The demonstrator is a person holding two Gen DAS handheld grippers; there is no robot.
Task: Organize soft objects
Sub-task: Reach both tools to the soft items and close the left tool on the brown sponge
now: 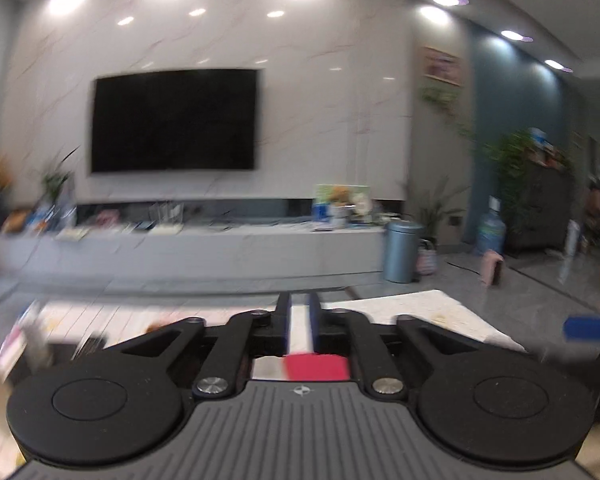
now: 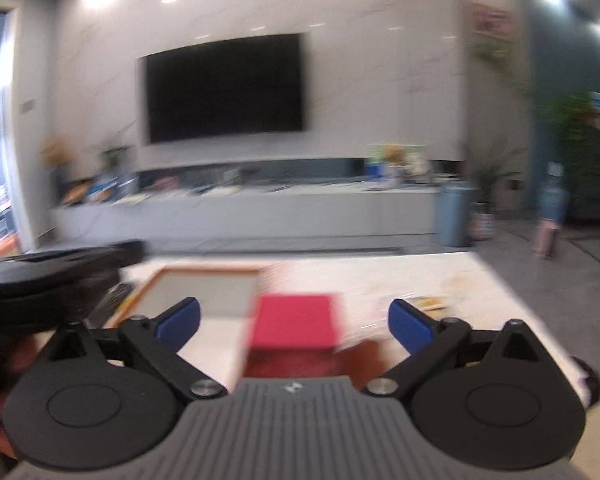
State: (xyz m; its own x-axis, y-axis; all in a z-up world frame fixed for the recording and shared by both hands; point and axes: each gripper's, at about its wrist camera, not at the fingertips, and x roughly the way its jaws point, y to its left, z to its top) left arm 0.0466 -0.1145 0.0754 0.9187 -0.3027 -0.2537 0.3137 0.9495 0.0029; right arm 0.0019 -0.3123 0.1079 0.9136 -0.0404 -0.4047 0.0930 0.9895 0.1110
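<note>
We saw one soft obj: a red pad [image 2: 296,322], flat, roughly rectangular, w/ blurred edges. It lay level on the pale tabletop [image 2: 420,276], just right of a wood-framed tray [image 2: 204,270], approx mid-table. In the left wrist view only a red strip [image 1: 316,366] of it showed, low and centred. Texture and thickness couldn't be told.

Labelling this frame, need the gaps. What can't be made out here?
- Red object, right wrist view: motion blur. Unclear what it is, or whether it rests on the table.
- Left claw, left wrist view: narrow gap. Unclear whether the white strip in it is held or is just the table behind.
- Clutter on the TV bench, both views: blurred and too small.
</note>
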